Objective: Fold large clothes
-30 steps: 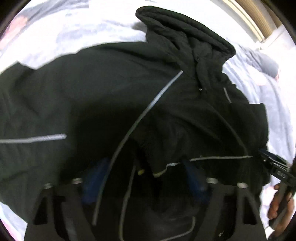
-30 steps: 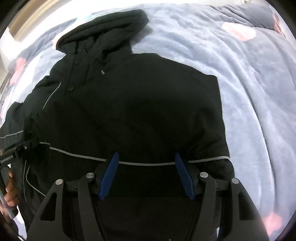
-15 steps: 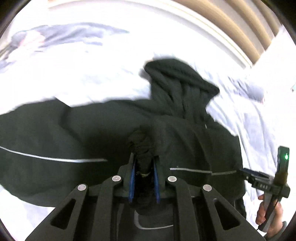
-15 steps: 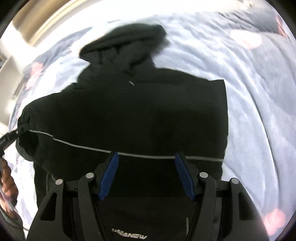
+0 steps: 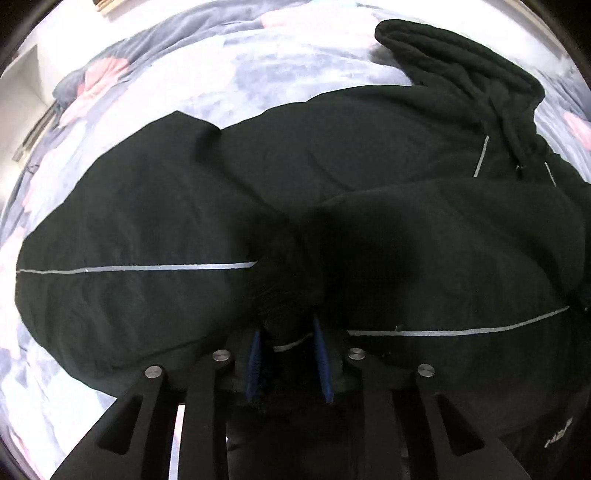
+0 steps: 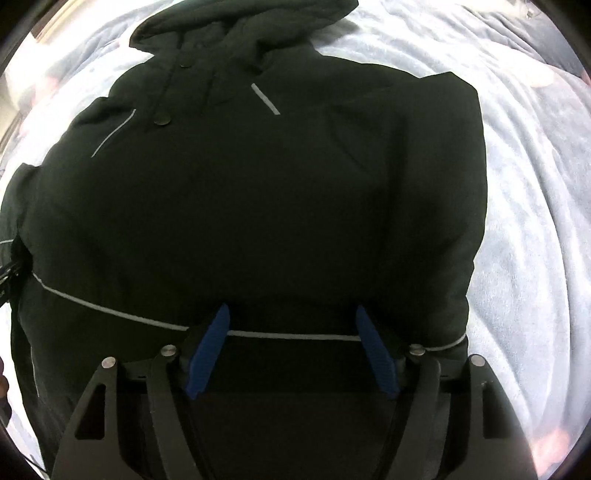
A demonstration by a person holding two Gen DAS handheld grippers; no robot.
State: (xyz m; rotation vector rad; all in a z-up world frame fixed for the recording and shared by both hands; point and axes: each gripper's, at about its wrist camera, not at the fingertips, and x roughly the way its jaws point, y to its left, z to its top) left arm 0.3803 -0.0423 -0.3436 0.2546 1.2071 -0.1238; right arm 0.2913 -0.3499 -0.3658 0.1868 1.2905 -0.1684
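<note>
A black hooded jacket (image 5: 147,206) with thin silver piping lies spread on a bed, its hood (image 5: 461,62) at the far end. My left gripper (image 5: 286,332) points steeply down and has a bunched wad of the jacket's fabric between its blue pads; the pads still touch it while the jaws are opening. In the right wrist view the jacket (image 6: 277,184) fills the frame, hood (image 6: 240,22) at the top. My right gripper (image 6: 291,325) hangs low over the lower front at the piping line, its jaws wide and opening, with nothing pinched.
A pale blue-grey fleece blanket (image 5: 258,70) with pink patches covers the bed under the jacket and shows to the right of it in the right wrist view (image 6: 535,184). Part of the other gripper tool (image 6: 7,273) shows at the left edge.
The left gripper went from open to closed on a wad of jacket fabric, then loosened slightly, and its view tipped back down. The right gripper sank closer to the jacket and its jaws widened.
</note>
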